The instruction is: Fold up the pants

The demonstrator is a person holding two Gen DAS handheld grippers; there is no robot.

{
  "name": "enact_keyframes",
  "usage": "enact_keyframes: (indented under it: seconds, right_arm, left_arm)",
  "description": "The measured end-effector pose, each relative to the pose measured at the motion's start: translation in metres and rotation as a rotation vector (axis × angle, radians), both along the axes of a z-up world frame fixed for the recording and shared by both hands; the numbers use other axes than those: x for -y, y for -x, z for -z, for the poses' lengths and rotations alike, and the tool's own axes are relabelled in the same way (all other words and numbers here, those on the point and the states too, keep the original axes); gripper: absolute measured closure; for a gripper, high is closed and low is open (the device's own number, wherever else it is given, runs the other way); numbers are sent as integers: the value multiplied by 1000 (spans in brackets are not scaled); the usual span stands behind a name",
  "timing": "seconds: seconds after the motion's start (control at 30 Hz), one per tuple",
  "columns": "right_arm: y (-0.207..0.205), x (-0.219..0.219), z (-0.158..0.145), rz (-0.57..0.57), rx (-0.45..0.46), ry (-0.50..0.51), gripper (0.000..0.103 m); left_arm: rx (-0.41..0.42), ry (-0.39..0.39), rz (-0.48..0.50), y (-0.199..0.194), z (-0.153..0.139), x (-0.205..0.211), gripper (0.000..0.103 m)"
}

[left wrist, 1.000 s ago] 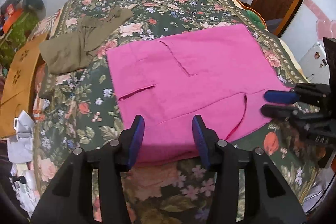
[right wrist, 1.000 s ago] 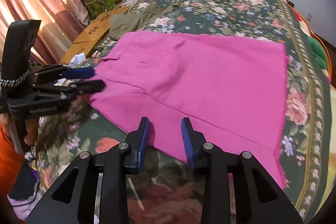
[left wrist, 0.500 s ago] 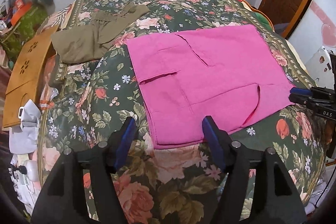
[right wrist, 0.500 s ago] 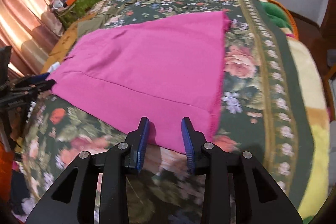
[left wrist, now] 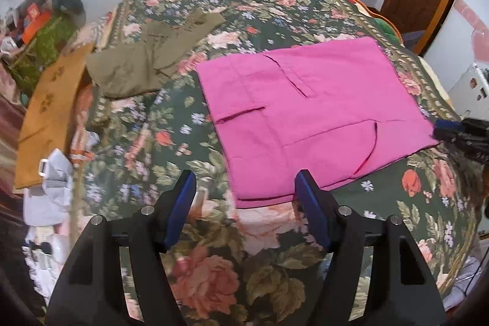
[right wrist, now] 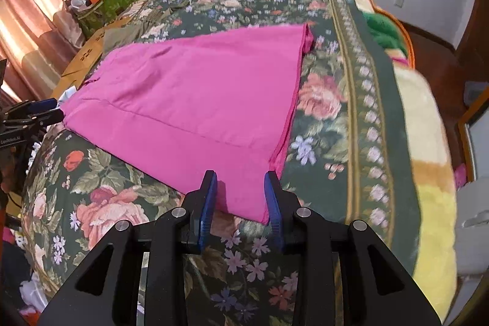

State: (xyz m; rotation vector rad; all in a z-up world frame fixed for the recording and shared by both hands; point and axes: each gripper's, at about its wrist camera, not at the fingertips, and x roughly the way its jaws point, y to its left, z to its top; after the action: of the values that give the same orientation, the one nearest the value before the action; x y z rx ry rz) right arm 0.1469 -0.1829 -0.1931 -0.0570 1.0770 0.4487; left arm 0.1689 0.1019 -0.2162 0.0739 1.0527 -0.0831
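Observation:
Pink pants (left wrist: 311, 112) lie folded flat on the floral bedspread (left wrist: 269, 5); they also show in the right wrist view (right wrist: 195, 103). My left gripper (left wrist: 246, 194) is open and empty, its jaws spread wide just short of the pants' near left corner. My right gripper (right wrist: 240, 193) is open, with the pants' near right corner between its blue pads, not pinched. The right gripper also shows at the right edge of the left wrist view (left wrist: 452, 132). The left gripper also shows at the left edge of the right wrist view (right wrist: 45, 112).
Folded olive trousers (left wrist: 146, 63) lie on the bed behind left of the pink pants. A brown carved board (left wrist: 49, 112) and white clutter (left wrist: 49, 191) sit off the bed's left side. A yellow and green blanket (right wrist: 428, 173) runs along the bed's right edge.
My left gripper opened wider and drew back off the pants' near edge. My right gripper slid right along the near edge to the pants' right corner.

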Motion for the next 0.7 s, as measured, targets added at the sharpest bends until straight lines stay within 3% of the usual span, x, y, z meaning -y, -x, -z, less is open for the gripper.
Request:
enact_keyframes:
  seconds: [0.4,0.7]
  right_arm:
    - [-37,4,-49,31,163,-69,63]
    - [-84,3,-51,51,217,-46,63]
  left_arm:
    - [88,22,-70,-41,-36,-23,35]
    - [81,38,-107,-103,-26,-32,35]
